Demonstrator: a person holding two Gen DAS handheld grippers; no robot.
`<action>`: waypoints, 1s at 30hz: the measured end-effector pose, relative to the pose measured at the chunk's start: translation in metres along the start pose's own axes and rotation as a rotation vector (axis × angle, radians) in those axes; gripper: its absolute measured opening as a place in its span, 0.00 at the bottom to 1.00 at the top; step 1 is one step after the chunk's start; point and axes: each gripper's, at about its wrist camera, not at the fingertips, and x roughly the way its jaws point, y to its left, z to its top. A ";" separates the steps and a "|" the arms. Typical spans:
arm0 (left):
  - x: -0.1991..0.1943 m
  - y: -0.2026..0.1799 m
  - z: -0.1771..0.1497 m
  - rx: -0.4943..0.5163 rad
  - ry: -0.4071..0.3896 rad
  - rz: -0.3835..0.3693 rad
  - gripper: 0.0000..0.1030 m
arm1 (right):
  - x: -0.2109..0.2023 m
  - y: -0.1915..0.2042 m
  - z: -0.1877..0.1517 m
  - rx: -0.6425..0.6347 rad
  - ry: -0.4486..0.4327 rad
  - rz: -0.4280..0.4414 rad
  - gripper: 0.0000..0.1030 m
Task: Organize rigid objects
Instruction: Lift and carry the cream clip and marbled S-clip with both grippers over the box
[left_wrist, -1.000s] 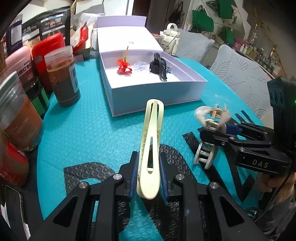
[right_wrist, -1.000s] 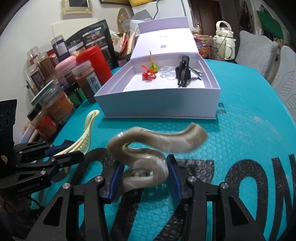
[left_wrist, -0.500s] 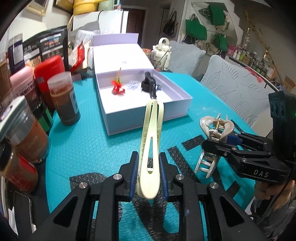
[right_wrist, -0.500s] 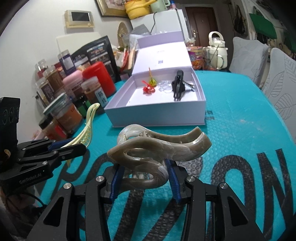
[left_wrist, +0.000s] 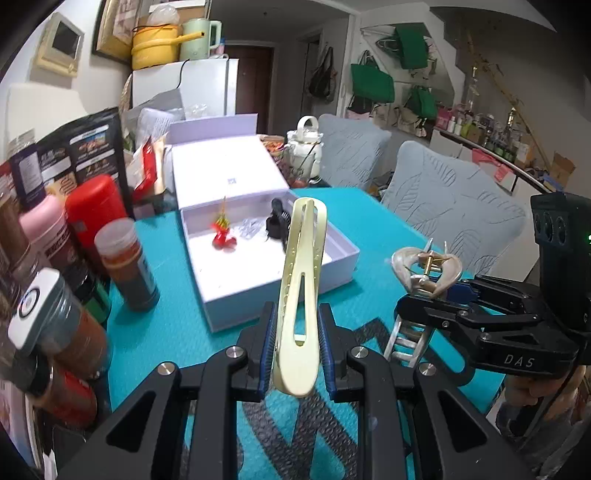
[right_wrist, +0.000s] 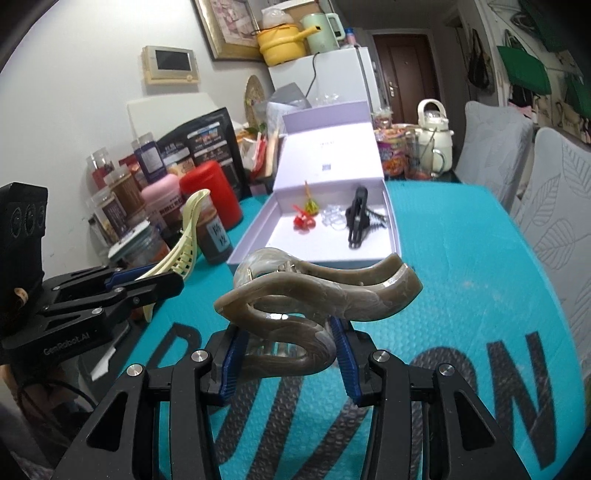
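Observation:
My left gripper (left_wrist: 295, 350) is shut on a pale yellow hair clip (left_wrist: 301, 291) and holds it above the teal mat; the clip also shows in the right wrist view (right_wrist: 181, 243). My right gripper (right_wrist: 286, 354) is shut on a grey-brown marbled claw clip (right_wrist: 314, 295), which also shows in the left wrist view (left_wrist: 424, 273). Both are held in the air in front of an open lilac box (left_wrist: 280, 291). Inside the box lie a black clip (right_wrist: 356, 218), a red ornament (right_wrist: 304, 219) and clear pieces (right_wrist: 332, 218).
Jars and bottles (left_wrist: 125, 266) crowd the left side of the table, with a red canister (right_wrist: 212, 192) and dark bags behind. The box lid (right_wrist: 332, 155) stands open at the back. A white kettle (right_wrist: 434, 144) and grey chairs (left_wrist: 450, 210) are to the right.
Both grippers have risen and tilted up with their clips, so the box looks farther and lower. The marbled clip has steadied in the right gripper.

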 end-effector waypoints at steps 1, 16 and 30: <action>0.000 0.000 0.004 0.001 -0.004 -0.011 0.21 | -0.001 0.000 0.004 -0.002 -0.004 -0.001 0.43; -0.001 -0.004 0.058 0.043 -0.091 -0.031 0.21 | -0.010 -0.003 0.058 -0.036 -0.069 0.010 0.43; 0.018 0.010 0.096 0.049 -0.108 -0.007 0.21 | 0.012 -0.009 0.097 -0.061 -0.075 0.040 0.43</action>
